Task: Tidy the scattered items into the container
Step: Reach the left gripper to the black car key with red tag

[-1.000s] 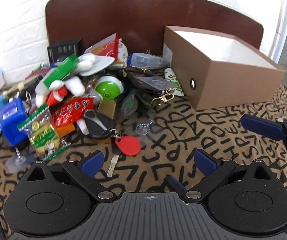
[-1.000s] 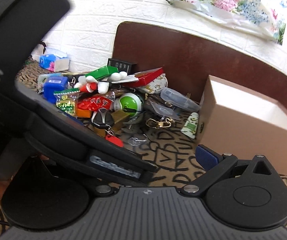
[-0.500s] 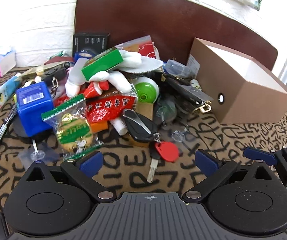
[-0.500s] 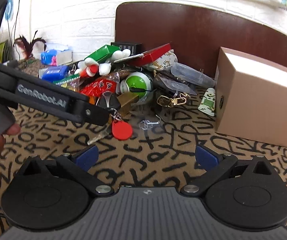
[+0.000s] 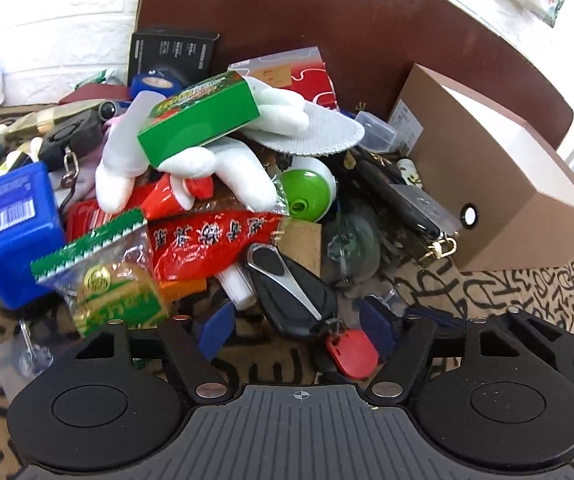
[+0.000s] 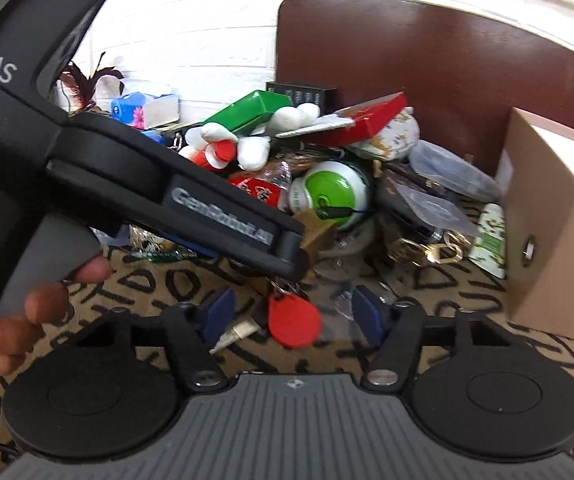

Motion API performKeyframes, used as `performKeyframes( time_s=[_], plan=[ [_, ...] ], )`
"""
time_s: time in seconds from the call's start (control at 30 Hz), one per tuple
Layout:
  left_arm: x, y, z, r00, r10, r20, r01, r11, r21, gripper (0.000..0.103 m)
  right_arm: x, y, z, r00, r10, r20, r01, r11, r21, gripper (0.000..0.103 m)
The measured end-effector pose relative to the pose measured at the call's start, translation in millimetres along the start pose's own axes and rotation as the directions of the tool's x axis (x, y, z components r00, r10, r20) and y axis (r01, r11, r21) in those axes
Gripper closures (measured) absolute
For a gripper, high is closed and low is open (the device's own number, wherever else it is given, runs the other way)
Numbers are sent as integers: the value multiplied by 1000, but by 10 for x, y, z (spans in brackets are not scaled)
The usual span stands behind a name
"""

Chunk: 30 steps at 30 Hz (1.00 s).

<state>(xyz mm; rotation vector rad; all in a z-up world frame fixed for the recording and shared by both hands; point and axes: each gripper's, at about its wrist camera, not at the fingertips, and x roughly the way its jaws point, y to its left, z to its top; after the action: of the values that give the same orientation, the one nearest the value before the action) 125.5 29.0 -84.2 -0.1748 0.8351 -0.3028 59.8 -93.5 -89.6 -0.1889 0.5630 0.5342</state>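
Note:
A heap of small items lies on the patterned table: a green box (image 5: 201,118), a white plush toy (image 5: 215,164), a red snack packet (image 5: 211,242) and a green-white ball (image 5: 309,192). A black car key (image 5: 291,288) with a red tag (image 5: 353,352) lies at the heap's front edge. My left gripper (image 5: 299,328) is open, its jaws on either side of the key. My right gripper (image 6: 293,314) is open, the red tag (image 6: 293,320) between its jaws. The open brown cardboard box (image 5: 499,184) stands to the right and shows in the right wrist view (image 6: 559,236).
A blue plastic box (image 5: 11,232) and a green biscuit packet (image 5: 111,280) lie at the heap's left. A black carton (image 5: 171,54) stands behind, against a dark brown board (image 5: 367,20). The left gripper body (image 6: 159,188) crosses the right wrist view, close above the tag.
Both grippers have moved forward and down to the car key and its red tag. The left gripper now straddles the key; the right gripper has closed in on the tag.

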Motion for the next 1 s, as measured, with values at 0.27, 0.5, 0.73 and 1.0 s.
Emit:
performKeyframes(
  time_s=[0.27,0.5,0.73,1.0],
  plan=[
    [187,73,71,999,9,-39,-9,1000,-21,33,234,51,72,999,40,-19,-41,998,-44,54],
    [89,73,80,998,-9,-68,8,1000,-2,66,153,-3,49,997,70,-34,-70,997,-15,82],
    [-156,-145,-106,993,-77,-88,81,996,37,93,-189,-51,-74,991,128,-38,-128,992,3,83],
    [-306,-492,-476,975,-153,-164,170,981,94,93,-713,-146,-442,986,154,-59,-151,987,51,83]
  ],
)
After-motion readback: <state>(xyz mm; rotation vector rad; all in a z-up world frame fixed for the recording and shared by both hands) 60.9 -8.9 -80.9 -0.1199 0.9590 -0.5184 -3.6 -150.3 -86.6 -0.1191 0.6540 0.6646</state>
